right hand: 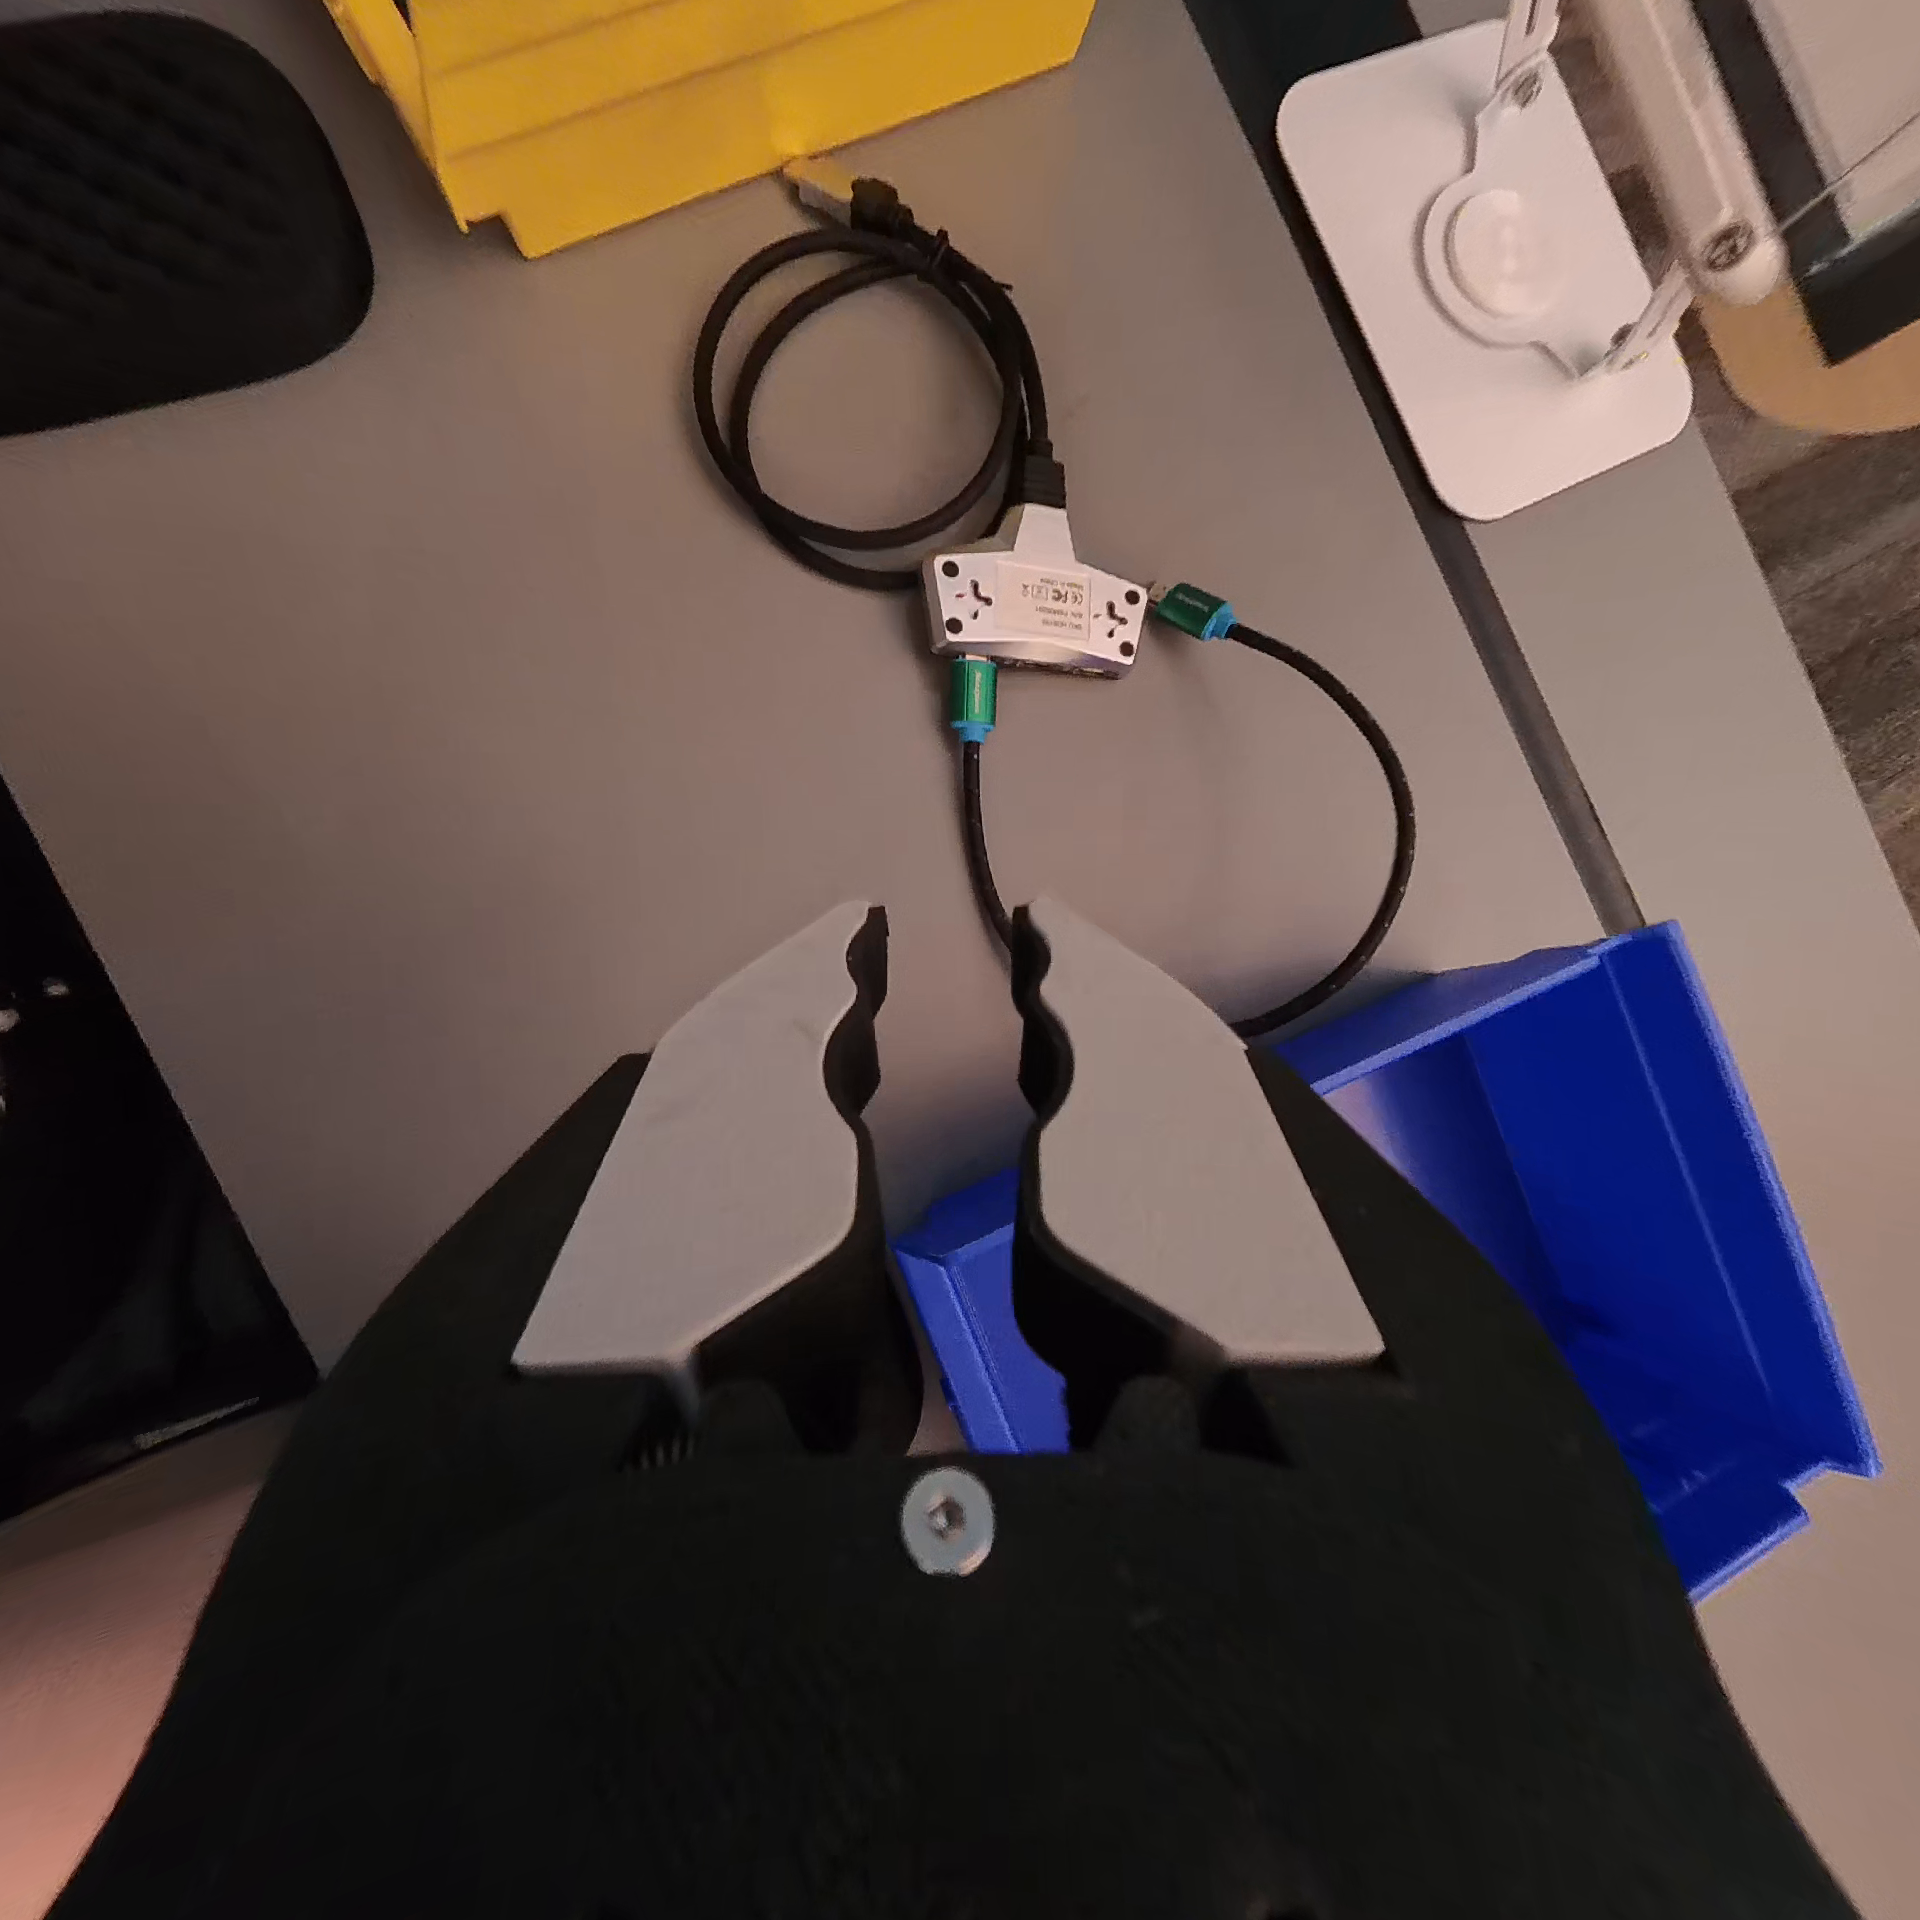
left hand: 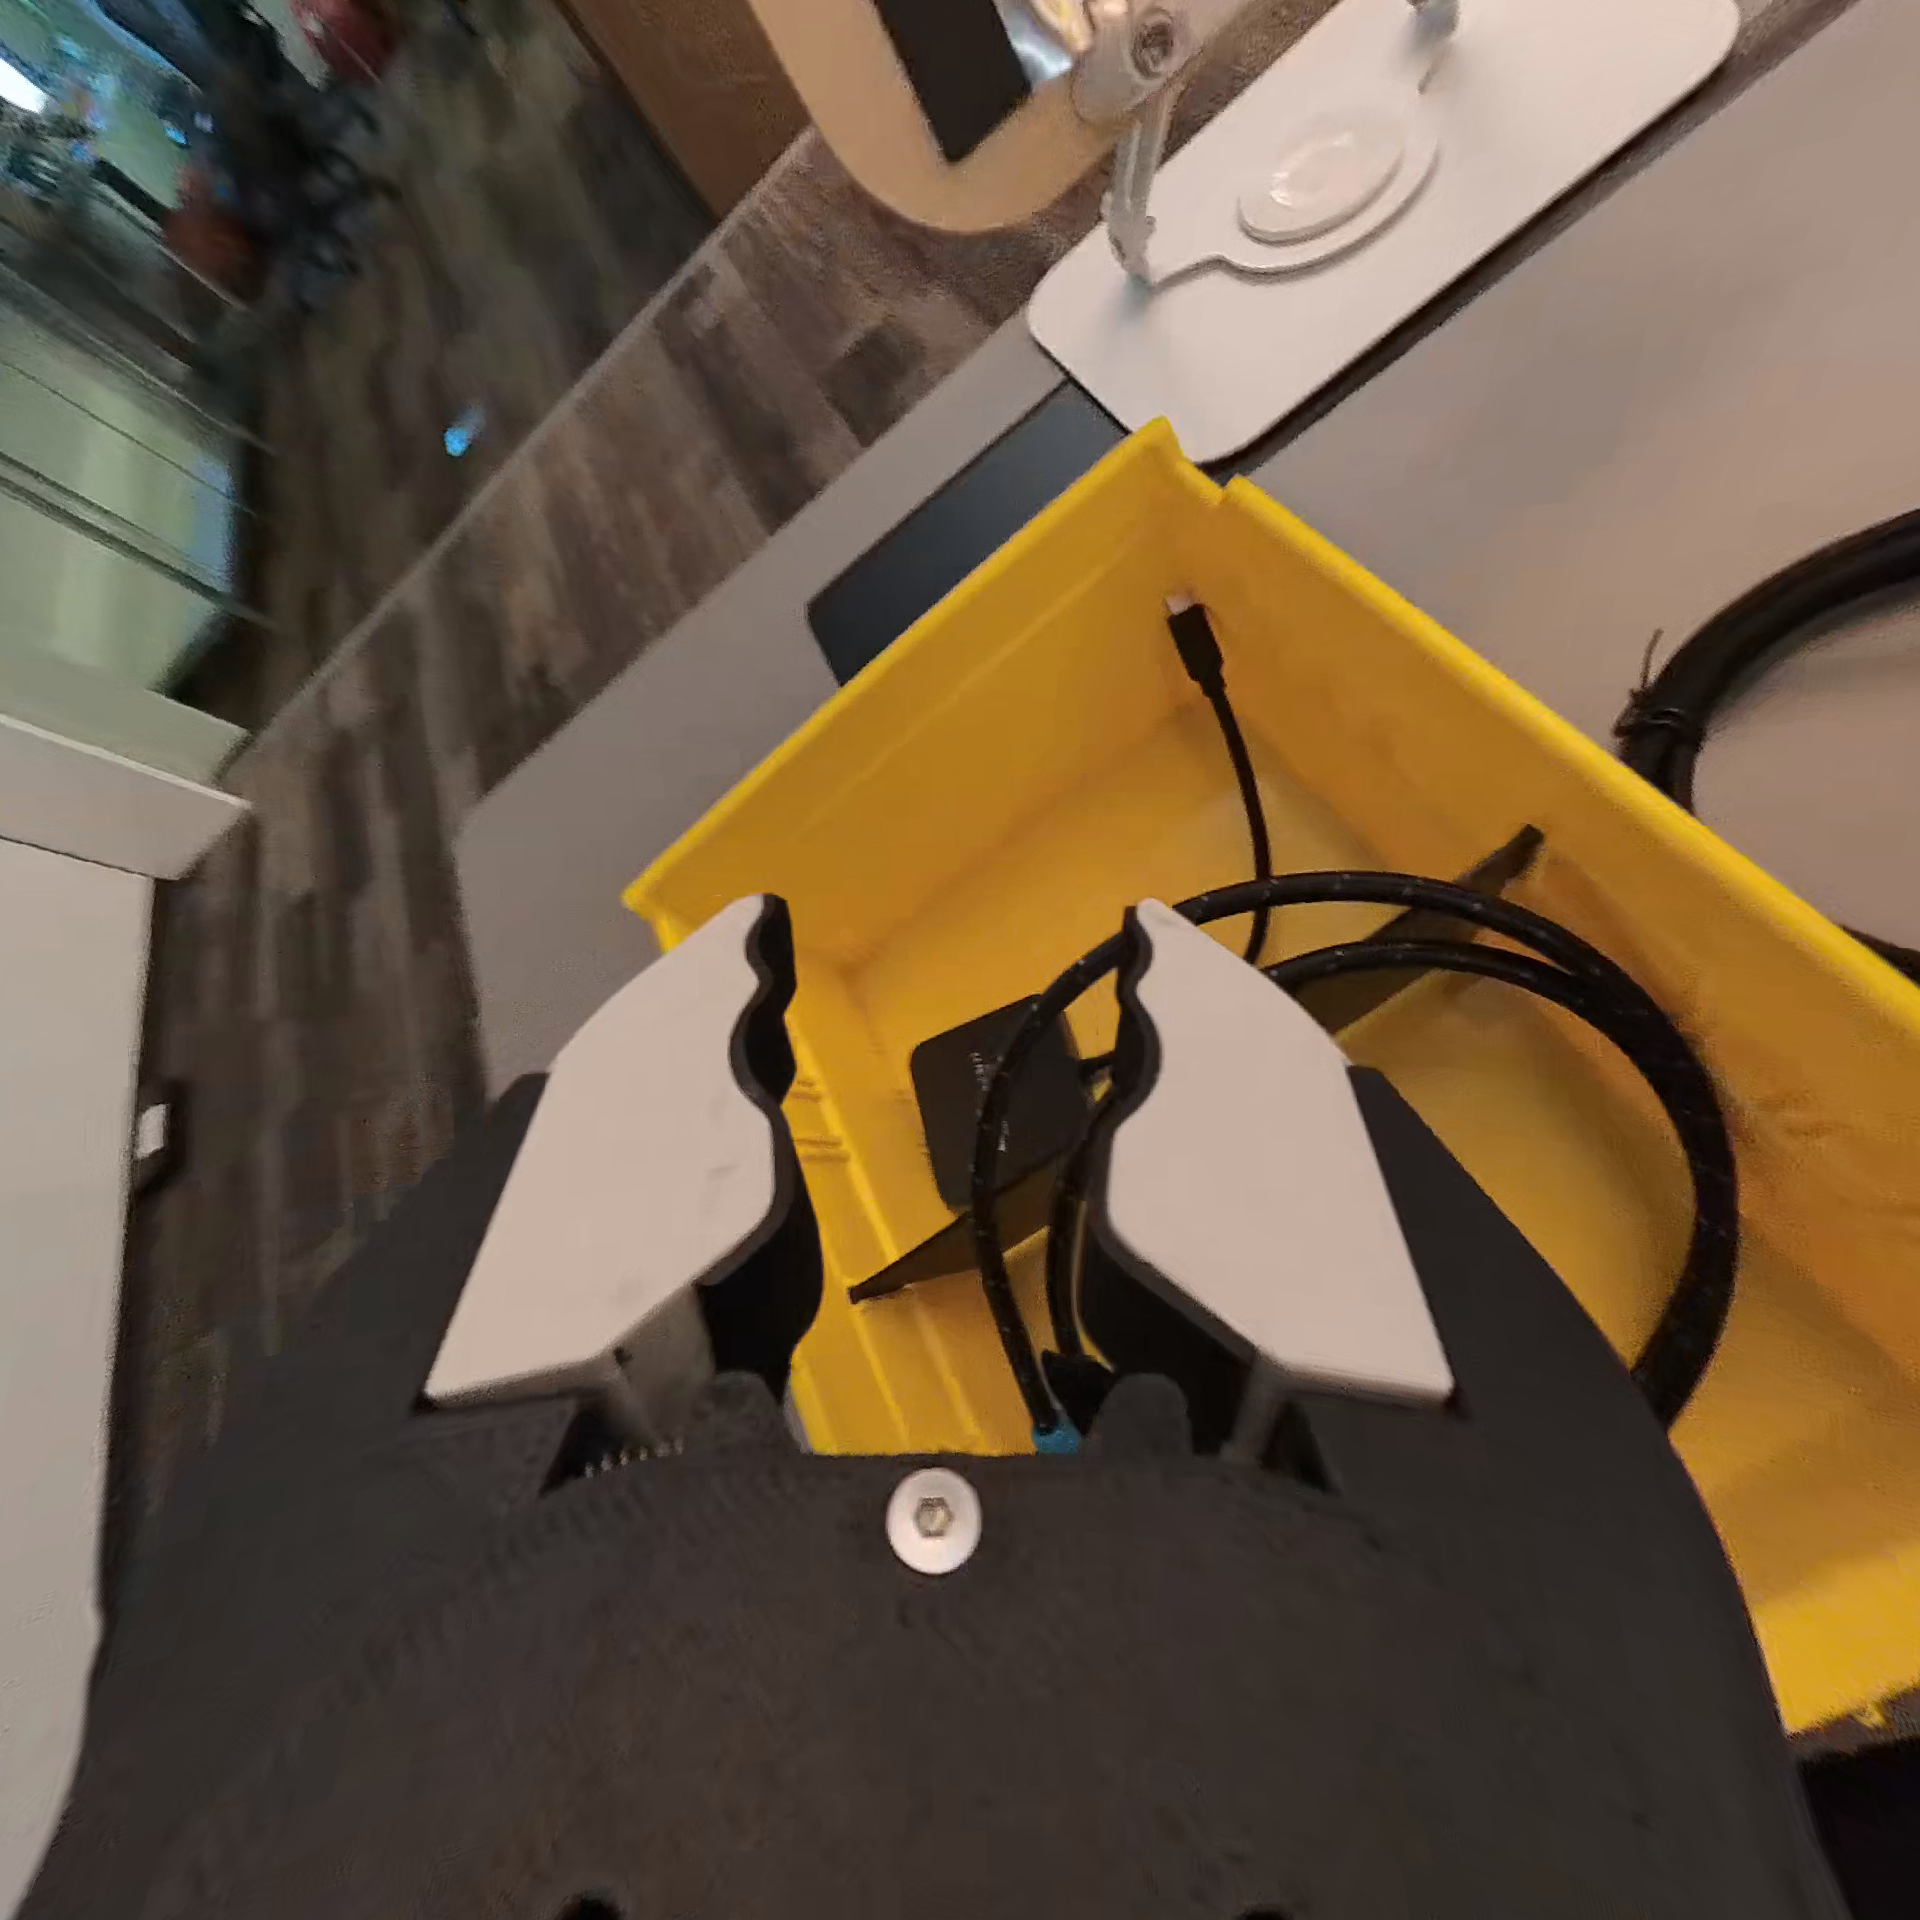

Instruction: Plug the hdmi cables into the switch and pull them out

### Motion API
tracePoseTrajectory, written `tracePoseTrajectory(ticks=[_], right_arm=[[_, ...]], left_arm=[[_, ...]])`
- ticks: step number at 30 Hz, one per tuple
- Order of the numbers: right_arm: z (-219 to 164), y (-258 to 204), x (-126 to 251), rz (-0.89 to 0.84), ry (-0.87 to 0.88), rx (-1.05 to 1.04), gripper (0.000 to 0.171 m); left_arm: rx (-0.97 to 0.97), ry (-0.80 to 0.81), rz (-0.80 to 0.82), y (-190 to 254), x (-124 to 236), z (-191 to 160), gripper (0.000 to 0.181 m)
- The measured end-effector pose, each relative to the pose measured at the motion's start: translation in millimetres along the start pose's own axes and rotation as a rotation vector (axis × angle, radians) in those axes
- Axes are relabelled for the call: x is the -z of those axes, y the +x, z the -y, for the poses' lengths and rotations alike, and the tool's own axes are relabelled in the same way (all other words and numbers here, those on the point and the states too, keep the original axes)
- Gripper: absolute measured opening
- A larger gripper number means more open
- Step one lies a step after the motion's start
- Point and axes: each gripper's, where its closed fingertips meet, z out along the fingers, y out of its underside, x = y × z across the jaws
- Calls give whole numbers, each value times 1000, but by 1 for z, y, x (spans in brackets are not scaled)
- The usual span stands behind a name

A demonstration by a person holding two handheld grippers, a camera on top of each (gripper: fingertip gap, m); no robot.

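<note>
Switch [right hand: 1029, 615] sits out on the grey table [right hand: 416, 675], flipped so its labelled underside faces up. One green-shelled plug [right hand: 971, 698] looks seated in its near edge, and a second green plug [right hand: 1195, 613] lies right at its right-hand corner, but it's hard to say whether that one is actually pushed in or just touching. Both belong to a short black braided cable [right hand: 1387, 831] that loops toward the blue bin [right hand: 1621, 1195]; the stretch between is hidden behind the right gripper [right hand: 948, 920] and the bin wall. A coiled black lead [right hand: 727, 416] runs off the switch's far end toward the yellow bin [right hand: 675, 104], which is cut off at the top edge.

Right gripper hovers short of the switch, fingers parted with a narrow gap and nothing between them.

Left gripper [left hand: 956, 914] is spread wide over the yellow bin [left hand: 935, 748], also empty. Inside there's a small black box [left hand: 992, 1101], partly hidden by a looped black braided cable [left hand: 1662, 1091] and the gripper's right finger [left hand: 1226, 1122]. A thinner black cable [left hand: 1242, 779] climbs the far wall. That whole view is tilted and blurry, so the background is hard to read. A white stand base [left hand: 1507, 208] sits beyond the bin.
</note>
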Motion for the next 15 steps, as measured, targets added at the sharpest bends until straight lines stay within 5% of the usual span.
tracePoseTrajectory(ticks=[12, 15], right_arm=[[2, -9, -12, 2, -63, 36, 19], [4, -9, -13, 4, -57, 35, 17]], left_arm=[[20, -166, -97, 9, -33, -52, 38], [-12, -184, -128, 16, -36, -56, 11]])
